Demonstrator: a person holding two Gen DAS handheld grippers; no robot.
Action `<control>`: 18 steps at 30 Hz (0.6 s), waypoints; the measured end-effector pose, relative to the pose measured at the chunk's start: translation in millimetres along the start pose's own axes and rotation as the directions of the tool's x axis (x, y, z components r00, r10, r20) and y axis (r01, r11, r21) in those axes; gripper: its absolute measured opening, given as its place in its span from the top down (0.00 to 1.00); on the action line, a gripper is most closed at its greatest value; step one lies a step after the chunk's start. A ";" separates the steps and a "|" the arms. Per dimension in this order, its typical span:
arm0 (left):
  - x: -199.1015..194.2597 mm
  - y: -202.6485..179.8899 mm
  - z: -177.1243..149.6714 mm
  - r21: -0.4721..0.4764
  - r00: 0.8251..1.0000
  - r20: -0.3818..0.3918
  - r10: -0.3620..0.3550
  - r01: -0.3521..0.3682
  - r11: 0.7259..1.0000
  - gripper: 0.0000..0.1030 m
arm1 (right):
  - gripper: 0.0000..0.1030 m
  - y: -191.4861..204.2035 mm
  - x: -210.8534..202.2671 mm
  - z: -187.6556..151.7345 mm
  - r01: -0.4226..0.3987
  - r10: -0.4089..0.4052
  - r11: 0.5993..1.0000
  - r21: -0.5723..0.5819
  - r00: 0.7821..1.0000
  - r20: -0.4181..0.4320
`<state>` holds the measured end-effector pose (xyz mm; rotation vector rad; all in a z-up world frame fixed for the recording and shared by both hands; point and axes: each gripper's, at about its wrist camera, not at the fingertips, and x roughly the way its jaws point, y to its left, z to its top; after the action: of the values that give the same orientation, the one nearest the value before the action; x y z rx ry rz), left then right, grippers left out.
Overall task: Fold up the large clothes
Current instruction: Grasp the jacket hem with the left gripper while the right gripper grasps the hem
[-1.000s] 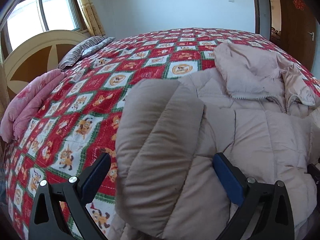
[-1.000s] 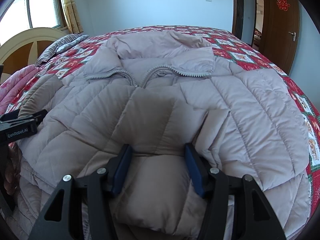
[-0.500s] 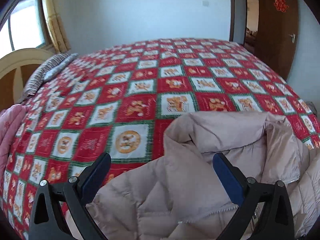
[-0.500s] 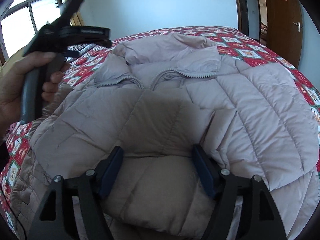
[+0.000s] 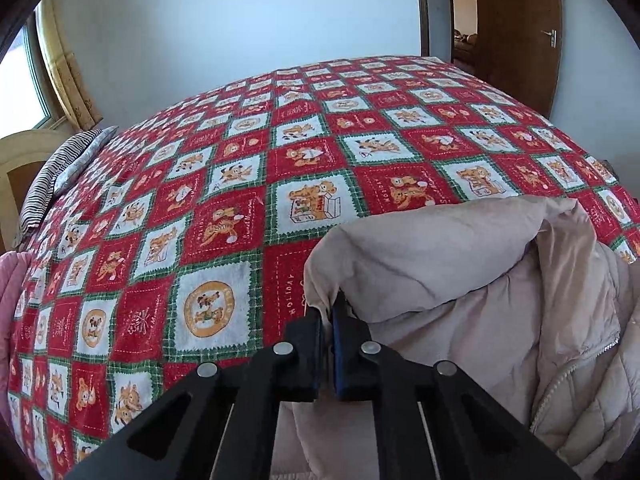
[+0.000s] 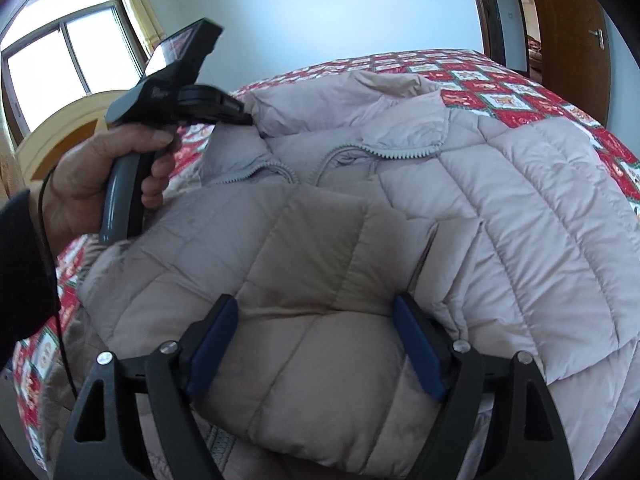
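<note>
A beige quilted down jacket (image 6: 500, 208) lies front-up on the bed, zipper open at the neck, both sleeves folded over its front. Its hood (image 5: 432, 256) shows at the right of the left wrist view. My left gripper (image 5: 329, 312) is shut on the hood's left edge; it also shows in the right wrist view (image 6: 246, 120), held in a hand at the hood's left corner. My right gripper (image 6: 316, 332) is open, its blue pads either side of the folded sleeve (image 6: 312, 280) near the jacket's lower part.
The bed has a red, white and green patchwork cover (image 5: 224, 216). A striped pillow (image 5: 60, 172) and a pink quilt (image 5: 10, 280) lie at the left by the headboard. A window (image 6: 60, 60) is at the left, a wooden door (image 5: 516, 28) at the right.
My left gripper has moved from the sleeve up to the hood and shut on its edge. My right gripper has stayed open over the folded sleeve.
</note>
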<state>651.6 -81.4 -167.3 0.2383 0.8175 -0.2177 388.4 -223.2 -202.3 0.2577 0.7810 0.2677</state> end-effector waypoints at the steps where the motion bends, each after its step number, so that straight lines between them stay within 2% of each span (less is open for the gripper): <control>1: -6.4 2.4 -1.6 -0.005 1.000 0.013 -0.008 0.008 1.000 0.97 | 0.20 -3.3 -3.3 2.8 -0.014 0.014 1.000 0.022 1.000 -0.009; 4: -22.1 8.5 -6.3 -0.010 0.998 0.043 -0.037 0.037 0.999 0.97 | 0.20 -6.8 -21.4 21.1 -0.029 0.030 0.998 0.061 0.999 -0.013; 7: -29.4 11.3 -9.9 -0.002 0.997 0.064 -0.042 0.042 0.999 0.97 | 0.19 -7.4 -38.2 56.6 0.042 -0.042 0.999 -0.011 0.998 0.046; 9: -30.8 11.3 -13.5 0.006 0.997 0.069 -0.026 0.026 1.000 0.97 | 0.19 -16.3 -34.6 83.5 0.094 -0.091 0.995 -0.039 0.993 0.079; 11: -31.4 11.2 -16.3 0.010 0.997 0.073 -0.021 0.021 1.000 0.97 | 0.12 -28.5 -15.9 107.8 0.152 -0.148 0.987 -0.055 0.987 0.065; 13: -31.9 12.3 -17.7 0.013 0.997 0.072 -0.027 0.026 1.000 0.97 | 0.12 -39.5 17.7 134.1 0.187 -0.189 0.976 -0.110 0.982 0.001; 15: -32.3 14.3 -17.7 0.008 0.997 0.072 -0.035 0.034 0.999 0.97 | 0.12 -49.2 39.4 155.3 0.233 -0.235 0.962 -0.143 0.972 0.000; 18: -32.6 15.5 -18.0 0.008 0.996 0.074 -0.043 0.043 0.999 0.97 | 0.12 -60.1 66.9 178.9 0.235 -0.241 0.954 -0.188 0.970 -0.014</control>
<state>621.8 -58.2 -153.1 0.2178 0.7493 -0.2682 571.1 -280.3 -143.6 -0.0185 0.8094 0.1159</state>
